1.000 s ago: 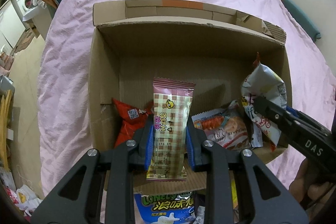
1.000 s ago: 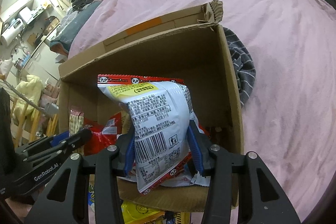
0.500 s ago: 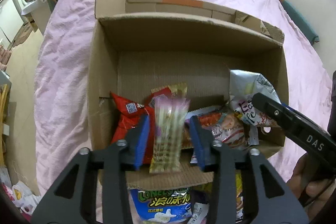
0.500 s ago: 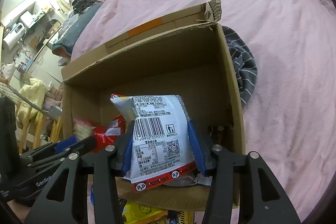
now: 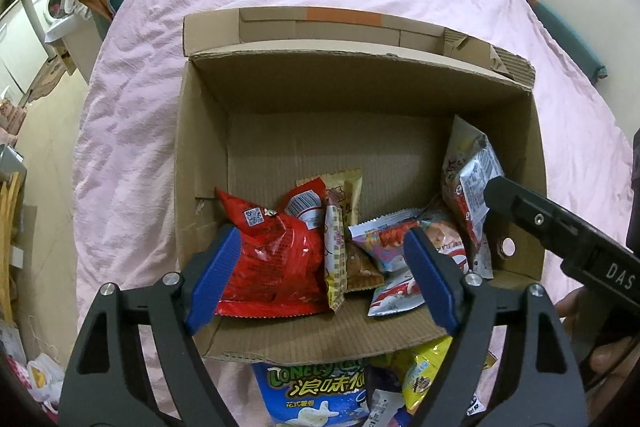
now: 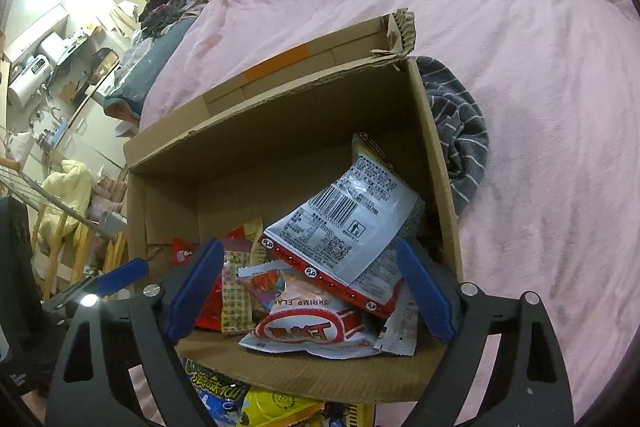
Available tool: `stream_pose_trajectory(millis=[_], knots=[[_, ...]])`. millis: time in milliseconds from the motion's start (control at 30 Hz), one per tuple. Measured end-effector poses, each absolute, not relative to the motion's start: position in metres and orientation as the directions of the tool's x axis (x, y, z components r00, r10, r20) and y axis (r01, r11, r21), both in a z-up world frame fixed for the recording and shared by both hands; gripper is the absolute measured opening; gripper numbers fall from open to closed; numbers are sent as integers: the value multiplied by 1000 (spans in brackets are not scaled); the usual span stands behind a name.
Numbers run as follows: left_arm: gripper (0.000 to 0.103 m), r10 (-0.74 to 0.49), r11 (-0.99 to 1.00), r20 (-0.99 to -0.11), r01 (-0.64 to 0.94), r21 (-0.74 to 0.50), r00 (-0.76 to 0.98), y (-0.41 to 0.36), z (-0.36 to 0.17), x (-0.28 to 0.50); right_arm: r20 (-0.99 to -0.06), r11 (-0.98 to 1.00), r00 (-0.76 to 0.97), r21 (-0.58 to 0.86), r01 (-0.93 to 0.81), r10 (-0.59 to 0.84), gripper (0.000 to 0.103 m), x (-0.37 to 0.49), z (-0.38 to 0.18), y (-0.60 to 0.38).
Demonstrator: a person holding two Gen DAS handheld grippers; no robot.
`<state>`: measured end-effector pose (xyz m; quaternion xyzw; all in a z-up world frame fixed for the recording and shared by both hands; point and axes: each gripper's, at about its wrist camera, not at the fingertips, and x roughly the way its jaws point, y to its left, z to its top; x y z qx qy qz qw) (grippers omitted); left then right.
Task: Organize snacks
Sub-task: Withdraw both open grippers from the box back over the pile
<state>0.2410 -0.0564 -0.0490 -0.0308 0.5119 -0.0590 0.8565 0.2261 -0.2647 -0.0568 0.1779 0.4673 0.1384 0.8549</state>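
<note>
An open cardboard box [image 5: 360,87] [image 6: 280,147] lies on a pink bed and holds several snack packets. My left gripper [image 5: 324,283] is open and empty over the box's near edge. The pink checked packet [image 5: 335,259] lies inside on its edge beside a red bag [image 5: 272,259]. My right gripper [image 6: 312,291] is open and empty. The white barcode bag [image 6: 348,223] leans against the box's right wall, on a shrimp flakes bag [image 6: 312,327]. The right gripper's side shows in the left wrist view [image 5: 560,239].
More snack bags lie on the bed in front of the box: a blue one [image 5: 316,387] and a yellow one [image 6: 276,407]. A grey striped cloth [image 6: 460,131] lies right of the box. The bed's left edge drops to the floor and furniture.
Both grippers opened and let go. The pink checked packet dropped into the box beside the red bag. The white barcode bag fell and leans on the right wall.
</note>
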Motion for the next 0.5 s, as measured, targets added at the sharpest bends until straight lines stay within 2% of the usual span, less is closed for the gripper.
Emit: stream_pose_trajectory(millis=[500], knots=[[81, -146, 989, -845, 78, -123, 514, -51, -32, 228, -736, 906, 554, 414, -86, 389, 91, 217, -44, -262]])
